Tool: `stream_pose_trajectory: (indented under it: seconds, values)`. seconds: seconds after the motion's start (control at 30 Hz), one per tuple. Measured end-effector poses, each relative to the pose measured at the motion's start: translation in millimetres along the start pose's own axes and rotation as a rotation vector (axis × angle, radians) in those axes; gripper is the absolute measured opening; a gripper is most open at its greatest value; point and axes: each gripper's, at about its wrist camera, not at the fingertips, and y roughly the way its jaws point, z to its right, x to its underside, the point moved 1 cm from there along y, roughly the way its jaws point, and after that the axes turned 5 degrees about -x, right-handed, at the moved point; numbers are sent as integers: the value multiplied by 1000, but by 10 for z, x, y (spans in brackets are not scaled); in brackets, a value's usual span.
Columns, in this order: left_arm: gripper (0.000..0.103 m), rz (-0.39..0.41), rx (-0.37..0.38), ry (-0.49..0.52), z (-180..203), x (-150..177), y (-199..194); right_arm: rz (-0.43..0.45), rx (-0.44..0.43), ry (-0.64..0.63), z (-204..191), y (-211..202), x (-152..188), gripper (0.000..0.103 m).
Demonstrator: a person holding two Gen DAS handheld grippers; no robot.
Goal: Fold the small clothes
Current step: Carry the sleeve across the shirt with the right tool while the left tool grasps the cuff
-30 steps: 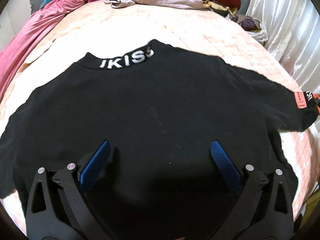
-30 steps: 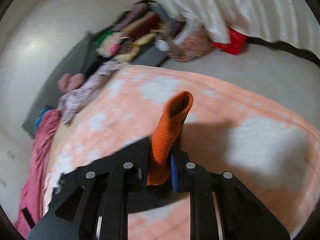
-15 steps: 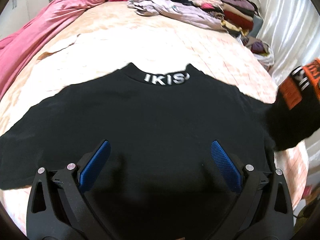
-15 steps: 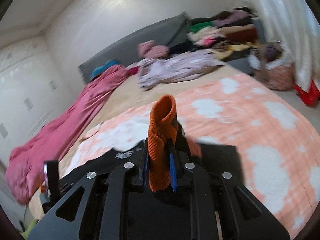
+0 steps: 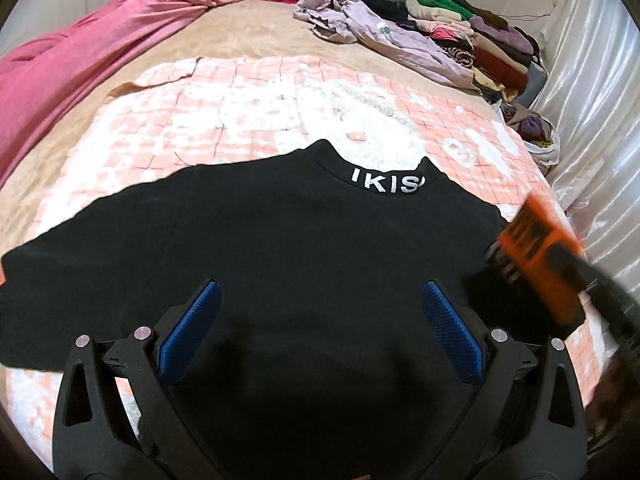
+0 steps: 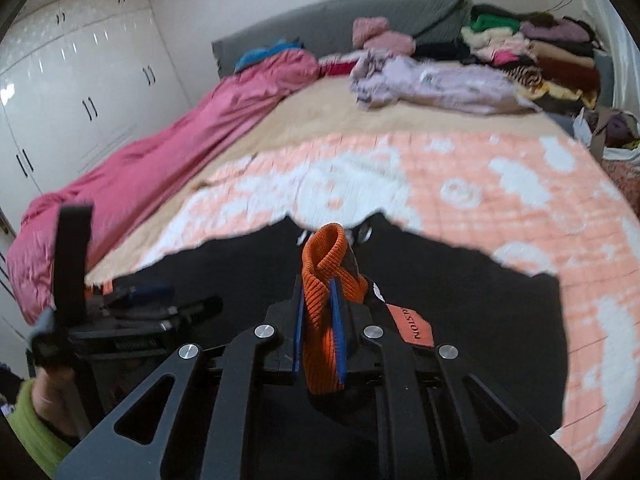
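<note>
While the black top (image 5: 304, 248) lies spread flat, collar away, on the near part of the peach-and-white checked blanket (image 5: 240, 104), the fold has only just begun. The right gripper (image 6: 318, 338) is clenched on the sleeve's orange ribbed cuff (image 6: 320, 276), which it holds raised above the body of the garment; in the left wrist view that cuff shows blurred at the right edge. The left gripper (image 5: 320, 336) hangs released over the lower middle of the top, its blue pads spread wide with nothing between them. The far-left sleeve lies out flat, not yet folded. By my reading, one sleeve is on its way inward; the other sleeve and the lengthwise folds remain. A loose lilac garment (image 5: 384, 36) and stacked clothes (image 5: 472, 28) lie at the far right of the bed.
</note>
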Motion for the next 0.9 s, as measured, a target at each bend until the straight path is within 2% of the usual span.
stream_pose_trajectory:
  seconds: [0.13, 0.23, 0.33, 0.53, 0.67, 0.77, 0.9]
  values:
    - [94, -23, 31, -18, -1, 13, 48, -65, -1, -14, -59, 238, 192, 15]
    - [94, -38, 59, -36, 12, 21, 92, -94, -15, -25, -59, 323, 274, 28]
    - [93, -50, 85, -32, 79, 17, 123, -88, -19, -17, -3, 225, 276, 40]
    - [70, -115, 247, -35, 348, 27, 196, 13, 38, 72, 394, -156, 180, 47]
    - [69, -166, 223, 26, 553, 155, 304, 42, 127, 118, 700, -322, 182, 48]
    - [69, -213, 147, 35, 599, 311, 455, 43, 162, 138, 888, -383, 229, 48]
    - [68, -192, 130, 21, 697, 404, 497, 48, 188, 187, 1097, -427, 284, 48]
